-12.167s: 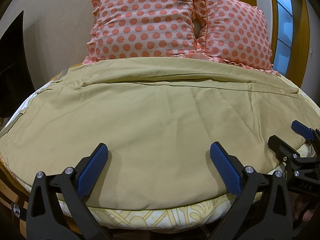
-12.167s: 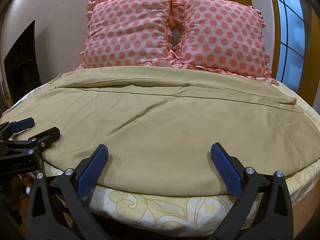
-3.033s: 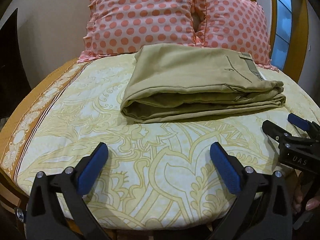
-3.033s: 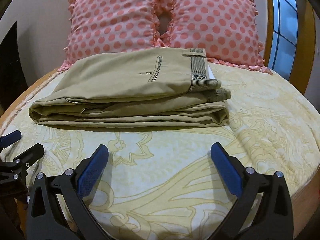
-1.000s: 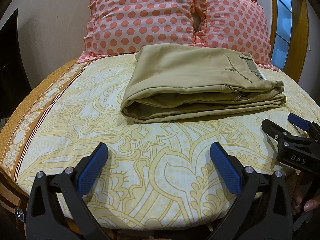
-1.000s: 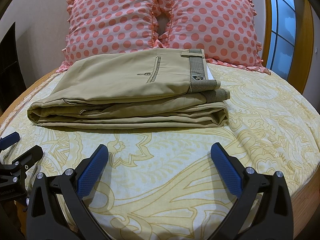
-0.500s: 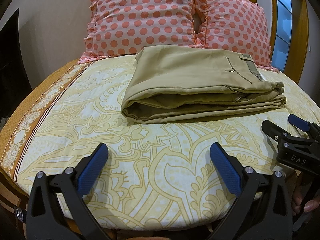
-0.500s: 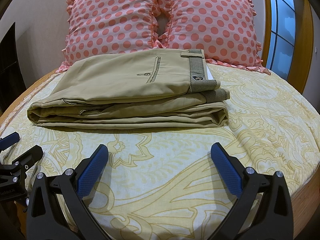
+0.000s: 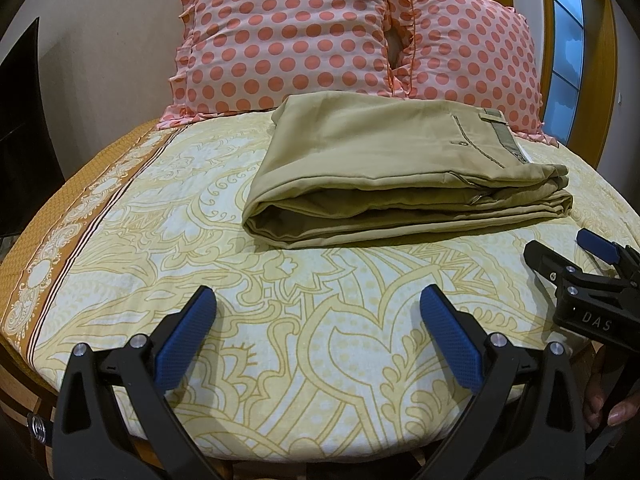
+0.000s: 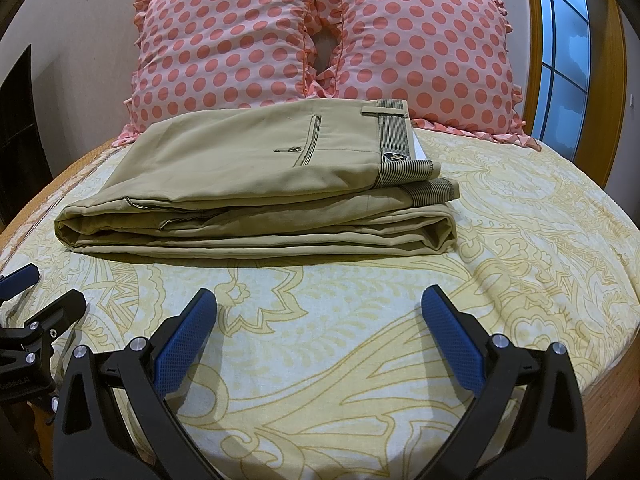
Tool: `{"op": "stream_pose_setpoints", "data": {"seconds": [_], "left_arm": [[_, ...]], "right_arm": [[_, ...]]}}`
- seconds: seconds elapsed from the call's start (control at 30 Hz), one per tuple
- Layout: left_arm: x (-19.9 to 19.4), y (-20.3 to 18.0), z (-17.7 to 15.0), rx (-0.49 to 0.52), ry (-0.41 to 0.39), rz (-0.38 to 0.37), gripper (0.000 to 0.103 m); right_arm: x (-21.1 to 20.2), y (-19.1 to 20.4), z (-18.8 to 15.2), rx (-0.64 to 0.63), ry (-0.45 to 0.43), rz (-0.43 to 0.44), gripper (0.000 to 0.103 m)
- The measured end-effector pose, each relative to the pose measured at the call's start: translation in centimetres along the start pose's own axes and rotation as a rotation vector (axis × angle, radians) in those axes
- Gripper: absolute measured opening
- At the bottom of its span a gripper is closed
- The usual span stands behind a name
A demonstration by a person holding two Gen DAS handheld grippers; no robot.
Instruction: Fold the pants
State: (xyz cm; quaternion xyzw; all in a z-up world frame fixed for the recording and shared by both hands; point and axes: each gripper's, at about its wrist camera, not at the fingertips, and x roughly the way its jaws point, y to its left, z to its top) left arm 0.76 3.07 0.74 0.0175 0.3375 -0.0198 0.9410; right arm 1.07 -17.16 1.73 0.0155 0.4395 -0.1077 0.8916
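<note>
The khaki pants [image 9: 384,168] lie folded in a flat stack on the bed, waistband at the right end; they also show in the right wrist view [image 10: 256,184]. My left gripper [image 9: 316,324] is open and empty, held over the near part of the bed, short of the pants. My right gripper [image 10: 320,324] is open and empty, likewise short of the pants. The right gripper shows at the right edge of the left wrist view [image 9: 576,256], and the left gripper at the left edge of the right wrist view [image 10: 40,292].
The bed has a yellow patterned sheet [image 9: 280,312] with a brown border on the left. Two pink polka-dot pillows [image 10: 224,44] [image 10: 424,48] stand behind the pants against the wall. A window [image 10: 564,48] is at the right.
Twelve seconds ago the pants lay spread across the bed; they now lie folded in a stack. Over the last second nothing has visibly changed.
</note>
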Motion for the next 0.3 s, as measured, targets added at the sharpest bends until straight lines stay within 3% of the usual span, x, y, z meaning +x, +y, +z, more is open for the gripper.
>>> {"op": "stream_pose_setpoints", "data": {"seconds": [0.3], "left_arm": [[0.0, -0.04, 0.07, -0.001, -0.001, 0.001, 0.101]], "right_arm": [[0.02, -0.01, 0.01, 0.0, -0.001, 0.0, 0.102]]}}
